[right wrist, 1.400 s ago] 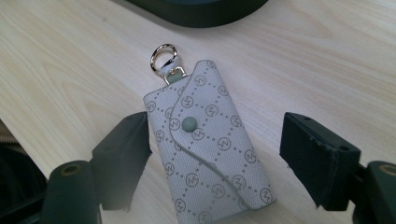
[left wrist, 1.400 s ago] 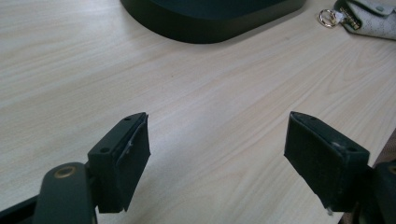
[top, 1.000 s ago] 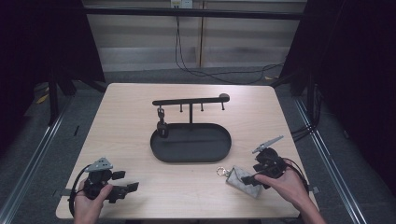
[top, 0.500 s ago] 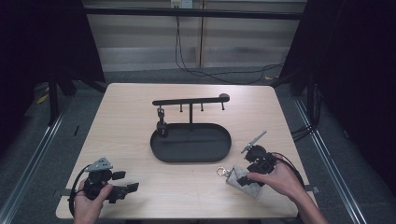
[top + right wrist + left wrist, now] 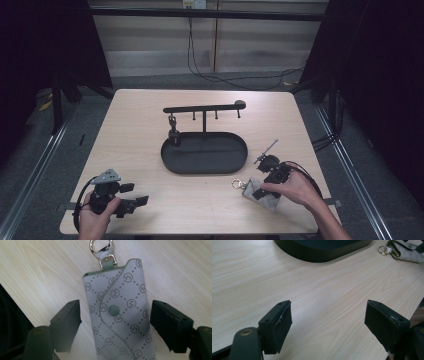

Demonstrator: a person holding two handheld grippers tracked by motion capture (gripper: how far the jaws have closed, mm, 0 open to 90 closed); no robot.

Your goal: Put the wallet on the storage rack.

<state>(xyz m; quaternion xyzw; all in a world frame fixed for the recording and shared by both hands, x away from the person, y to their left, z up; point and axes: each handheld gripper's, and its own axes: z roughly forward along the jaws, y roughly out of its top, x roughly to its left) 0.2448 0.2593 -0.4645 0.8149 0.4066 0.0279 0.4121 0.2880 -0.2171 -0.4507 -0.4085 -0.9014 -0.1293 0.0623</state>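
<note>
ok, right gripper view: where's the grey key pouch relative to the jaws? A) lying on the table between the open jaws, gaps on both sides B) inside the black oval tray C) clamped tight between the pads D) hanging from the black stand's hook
A: in the right gripper view the key pouch lies flat on the table between the right gripper jaws, with bare wood showing between each pad and the pouch's edges.

Left gripper (image 5: 132,199) rests low near the table's front-left corner, jaws wide apart. Right gripper (image 5: 260,192) angles down near the front-right edge, jaws having just opened, pads not pressing.
</note>
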